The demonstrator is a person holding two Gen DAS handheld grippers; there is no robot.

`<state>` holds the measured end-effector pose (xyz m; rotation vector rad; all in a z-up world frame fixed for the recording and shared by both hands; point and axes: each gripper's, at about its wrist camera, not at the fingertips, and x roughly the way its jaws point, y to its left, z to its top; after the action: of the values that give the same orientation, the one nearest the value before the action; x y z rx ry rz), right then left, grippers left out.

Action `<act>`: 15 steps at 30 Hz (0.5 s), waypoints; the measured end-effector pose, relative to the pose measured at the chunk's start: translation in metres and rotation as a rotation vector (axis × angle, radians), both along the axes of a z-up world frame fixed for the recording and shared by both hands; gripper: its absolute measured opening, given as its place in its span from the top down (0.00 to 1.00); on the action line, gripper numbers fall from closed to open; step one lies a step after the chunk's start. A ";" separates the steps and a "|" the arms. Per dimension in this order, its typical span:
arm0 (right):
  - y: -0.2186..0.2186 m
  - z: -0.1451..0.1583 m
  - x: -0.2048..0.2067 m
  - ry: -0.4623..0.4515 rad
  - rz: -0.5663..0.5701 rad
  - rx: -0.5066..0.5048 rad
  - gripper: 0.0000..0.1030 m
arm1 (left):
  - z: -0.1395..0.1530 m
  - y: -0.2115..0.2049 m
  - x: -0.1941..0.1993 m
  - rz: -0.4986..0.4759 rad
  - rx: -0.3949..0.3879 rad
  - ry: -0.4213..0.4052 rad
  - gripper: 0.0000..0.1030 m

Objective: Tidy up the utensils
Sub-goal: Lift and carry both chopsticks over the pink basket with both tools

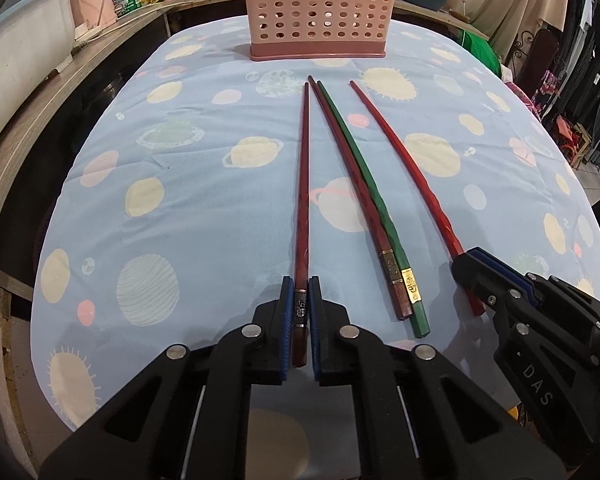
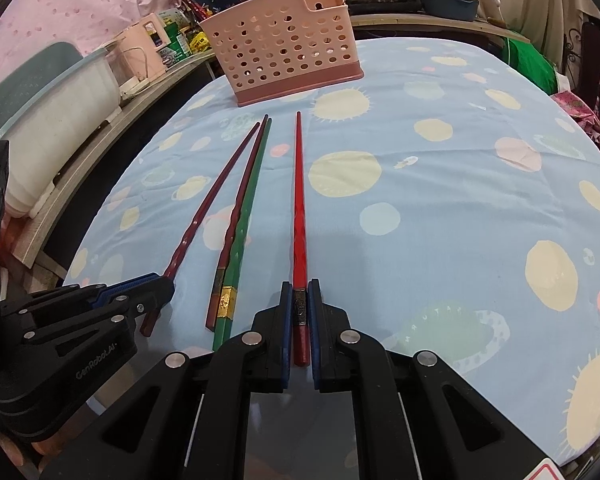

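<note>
**Both tongs clamped on chopsticks at the near edge of the bench**

Your left tongs [image 1: 300,304] point steeply down toward the bench [image 1: 180,168], which is covered by a pale blue cloth printed with planets, and their blue-padded fingers [image 1: 286,312] are pressed onto the thick end of a dark red chopstick [image 1: 305,168]. That chopstick runs straight away from you, its thin tip aimed at the pink perforated utensil basket [image 1: 316,12] standing at the far side of the bench.

Your right tongs [image 2: 300,308] are tilted down in much the same way, closed on the thick end of a bright red chopstick [image 2: 299,200], which also lies along the cloth with its tip toward the basket. In the left wrist view the right tongs sit low at the right, just beside the loose pair.

Between the two gripped sticks lie a green chopstick [image 1: 364,184] and a second dark red chopstick [image 1: 340,160], side by side and touching along most of their length, each with a gold or metal band near its thick end. Neither of the tongs touches them.

Shelving along the left holds boxes, bottles and a white tub [image 1: 24,60].
</note>
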<state>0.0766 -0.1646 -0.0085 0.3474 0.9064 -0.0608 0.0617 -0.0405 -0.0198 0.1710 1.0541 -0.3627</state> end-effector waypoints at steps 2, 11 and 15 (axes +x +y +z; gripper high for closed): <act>-0.001 0.000 -0.001 -0.001 -0.001 0.008 0.93 | 0.000 0.000 0.001 0.000 0.001 0.006 0.93; -0.007 0.008 -0.003 -0.017 -0.018 0.032 0.93 | 0.005 0.005 0.007 0.022 -0.013 0.026 0.93; -0.013 0.022 -0.001 -0.047 -0.027 0.032 0.93 | 0.017 0.009 0.013 0.035 -0.037 0.002 0.93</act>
<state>0.0758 -0.1777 0.0132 0.3896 0.8575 -0.0625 0.0747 -0.0318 -0.0024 0.1188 1.0502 -0.3509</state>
